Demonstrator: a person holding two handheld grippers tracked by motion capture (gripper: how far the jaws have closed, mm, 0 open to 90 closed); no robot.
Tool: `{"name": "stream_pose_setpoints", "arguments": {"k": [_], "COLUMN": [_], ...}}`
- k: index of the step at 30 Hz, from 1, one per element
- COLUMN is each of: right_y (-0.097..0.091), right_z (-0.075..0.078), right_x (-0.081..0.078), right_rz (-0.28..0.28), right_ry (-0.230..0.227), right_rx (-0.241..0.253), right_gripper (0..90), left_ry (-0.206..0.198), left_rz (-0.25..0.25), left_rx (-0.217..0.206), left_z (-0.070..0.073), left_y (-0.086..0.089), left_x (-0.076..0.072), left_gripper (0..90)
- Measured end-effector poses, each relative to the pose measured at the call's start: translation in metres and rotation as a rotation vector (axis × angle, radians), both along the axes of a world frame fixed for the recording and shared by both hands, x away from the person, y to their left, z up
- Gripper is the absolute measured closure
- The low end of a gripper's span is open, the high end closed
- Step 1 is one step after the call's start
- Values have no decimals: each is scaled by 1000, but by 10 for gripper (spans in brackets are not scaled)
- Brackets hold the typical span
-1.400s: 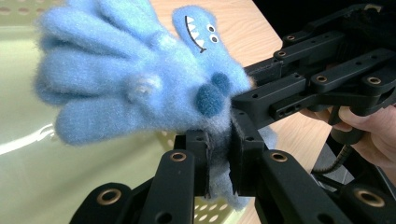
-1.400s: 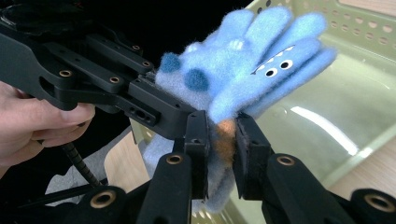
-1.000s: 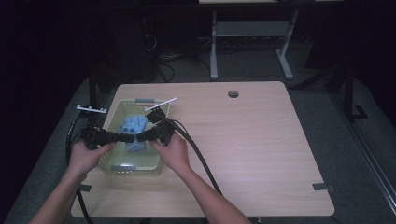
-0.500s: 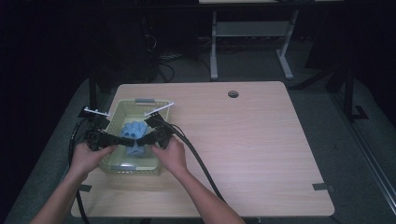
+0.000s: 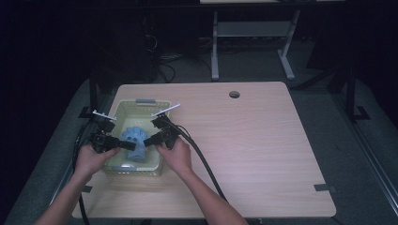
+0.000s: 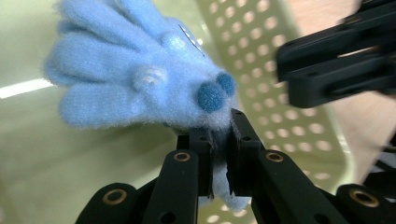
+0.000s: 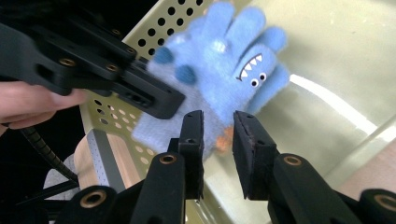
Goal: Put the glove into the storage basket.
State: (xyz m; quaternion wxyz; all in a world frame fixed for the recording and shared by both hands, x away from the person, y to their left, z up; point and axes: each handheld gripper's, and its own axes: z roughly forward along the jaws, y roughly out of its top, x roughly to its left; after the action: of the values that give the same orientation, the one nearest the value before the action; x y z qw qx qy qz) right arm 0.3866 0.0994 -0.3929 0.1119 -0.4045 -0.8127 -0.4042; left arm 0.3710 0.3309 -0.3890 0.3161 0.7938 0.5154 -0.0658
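A dim room surrounds the light wooden tabletop (image 5: 253,154). My left hand-held gripper (image 6: 219,140) is clamped on the cuff of a blue monster-face glove (image 6: 140,79), hanging inside the pale green perforated basket (image 5: 123,108) at the tabletop's left. My right hand-held gripper (image 7: 218,128) has just been opening; its jaws stand apart around the glove's lower edge, not pressing. I judge the drop nearly done: only the left release remains. The basket walls crowd both grippers.

**Dim room, lit tabletop**

A light wooden table (image 5: 263,140) with a cable hole (image 5: 234,94) at 12 o'clock stands on grey carpet (image 5: 371,154). Beyond, at 12 o'clock, a white desk frame (image 5: 251,33) and tangled cables (image 5: 164,65) sit in darkness.
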Motion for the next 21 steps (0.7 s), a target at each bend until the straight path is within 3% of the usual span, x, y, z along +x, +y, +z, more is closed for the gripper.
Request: {"name": "stream_pose_setpoints", "arguments": {"k": [6, 9, 15, 21], "right_y": [-1, -3, -5, -10], "right_z": [3, 3, 4, 6], "right_x": [-2, -3, -3, -3], "right_rz": [15, 15, 16, 17], "right_ry": [-17, -19, -29, -40], "right_rx": [-3, -6, 0, 0], "right_gripper": [729, 727, 711, 710], "left_ry": [60, 102, 90, 65], "left_rz": [26, 6, 18, 60], "left_rx": [95, 159, 213, 205], "left_z": [-14, -19, -14, -4], "left_y": [-13, -17, -17, -6], "left_x": [7, 10, 12, 10], "left_gripper": [818, 786, 665, 633]}}
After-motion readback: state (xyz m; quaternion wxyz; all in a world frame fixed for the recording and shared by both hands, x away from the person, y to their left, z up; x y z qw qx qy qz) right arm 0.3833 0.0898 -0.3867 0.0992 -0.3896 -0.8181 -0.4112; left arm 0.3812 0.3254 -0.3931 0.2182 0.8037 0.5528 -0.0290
